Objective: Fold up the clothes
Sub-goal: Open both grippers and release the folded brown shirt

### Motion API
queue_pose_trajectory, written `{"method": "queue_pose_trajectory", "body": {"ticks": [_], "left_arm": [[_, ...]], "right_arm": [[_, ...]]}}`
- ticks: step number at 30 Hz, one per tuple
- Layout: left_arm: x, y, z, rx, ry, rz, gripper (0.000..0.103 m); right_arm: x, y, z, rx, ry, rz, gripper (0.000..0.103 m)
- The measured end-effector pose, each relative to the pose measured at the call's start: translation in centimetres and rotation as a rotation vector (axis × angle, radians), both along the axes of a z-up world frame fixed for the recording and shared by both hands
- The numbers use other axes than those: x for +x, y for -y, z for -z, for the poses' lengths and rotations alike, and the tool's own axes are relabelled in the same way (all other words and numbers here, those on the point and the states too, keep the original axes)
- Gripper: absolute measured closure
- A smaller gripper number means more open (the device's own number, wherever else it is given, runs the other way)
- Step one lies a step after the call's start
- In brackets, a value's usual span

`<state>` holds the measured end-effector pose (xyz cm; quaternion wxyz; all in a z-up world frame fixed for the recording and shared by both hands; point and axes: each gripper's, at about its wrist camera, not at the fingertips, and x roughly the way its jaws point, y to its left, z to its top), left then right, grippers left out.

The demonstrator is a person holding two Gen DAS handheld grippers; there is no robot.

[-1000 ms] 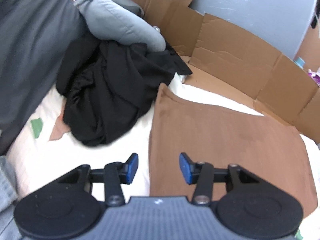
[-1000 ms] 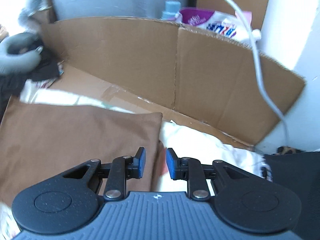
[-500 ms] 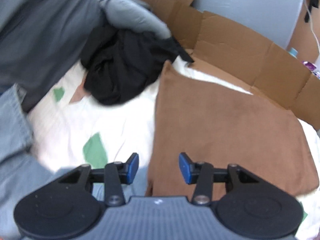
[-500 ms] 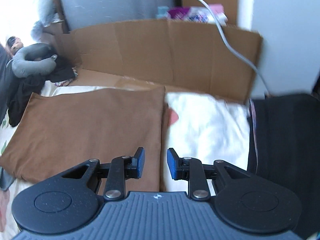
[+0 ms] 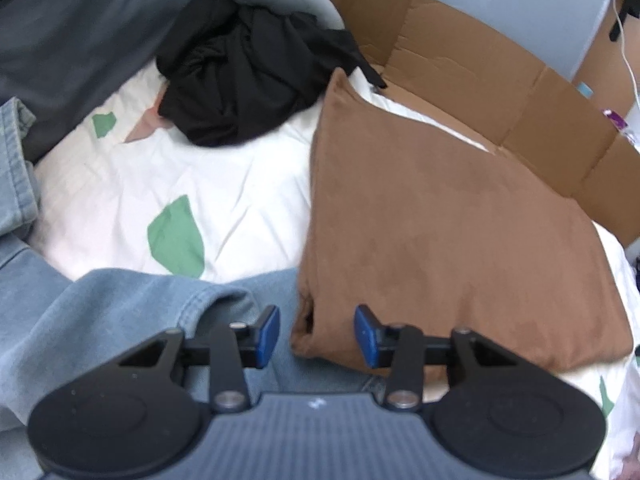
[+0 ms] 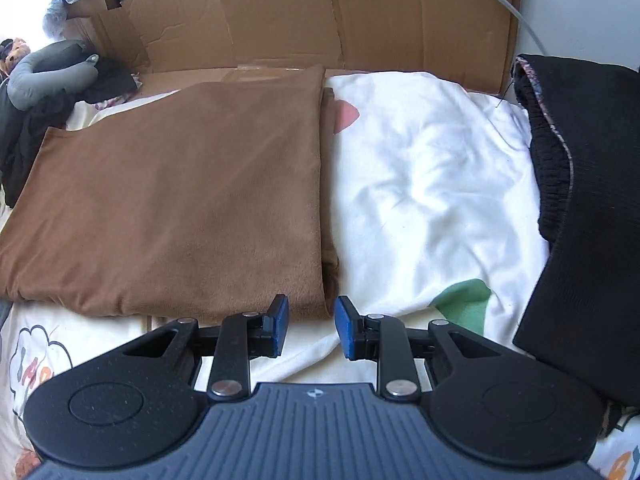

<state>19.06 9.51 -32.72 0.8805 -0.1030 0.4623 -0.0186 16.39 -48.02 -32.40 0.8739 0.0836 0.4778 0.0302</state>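
The brown garment [image 5: 452, 240] lies flat, partly folded, on the white patterned bed sheet [image 5: 240, 196], w/ a cardboard wall behind it. Main risk: left tongs [image 5: 316, 336] straddle the near left corner, where the layers gape, so they could pinch only the top layer or catch the blue denim [image 5: 100, 320] just beside it, dragging both. On the right, the tongs [image 6: 308, 326] sit at the near right corner, where an under-layer pokes out past the fold edge; grabbing unevenly would skew the next fold. Left tongs are closing, nothing pressed yet; right tongs part-open, empty. Both point steeply down, low over the near edge. Black clothes pile [image 5: 248, 72] sits well apart.
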Motion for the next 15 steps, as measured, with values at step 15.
{"method": "queue_pose_trajectory", "body": {"ticks": [15], "left_arm": [[-0.6,-0.6,2.1,-0.031,-0.005,0.014,0.095]], "right_arm": [[1.4,1.6,2.0,0.076,-0.024,0.061,0.101]]}}
